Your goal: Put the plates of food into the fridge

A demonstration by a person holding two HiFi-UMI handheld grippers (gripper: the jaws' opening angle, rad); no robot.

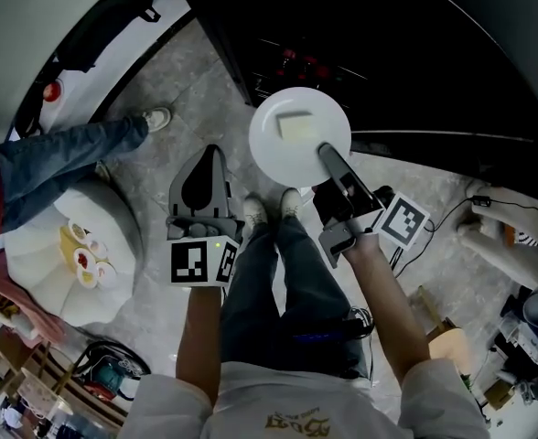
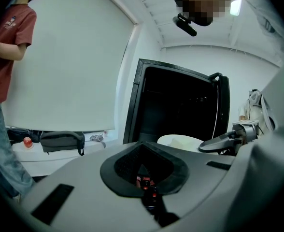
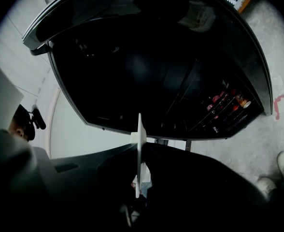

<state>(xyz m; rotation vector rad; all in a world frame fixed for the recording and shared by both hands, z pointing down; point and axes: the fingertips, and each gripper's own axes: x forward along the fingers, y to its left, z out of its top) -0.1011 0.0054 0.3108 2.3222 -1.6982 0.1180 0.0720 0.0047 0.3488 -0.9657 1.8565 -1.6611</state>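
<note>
Off at 9 o'clock, a white round surface carries small pieces of food. Near centre, the left gripper has its jaws pressed together with nothing between them. Just at its 2 o'clock, the white plate, bearing a pale square slab, is held level in front of the dark fridge. The right gripper pinches the plate's rim at its 5 o'clock edge.
</note>
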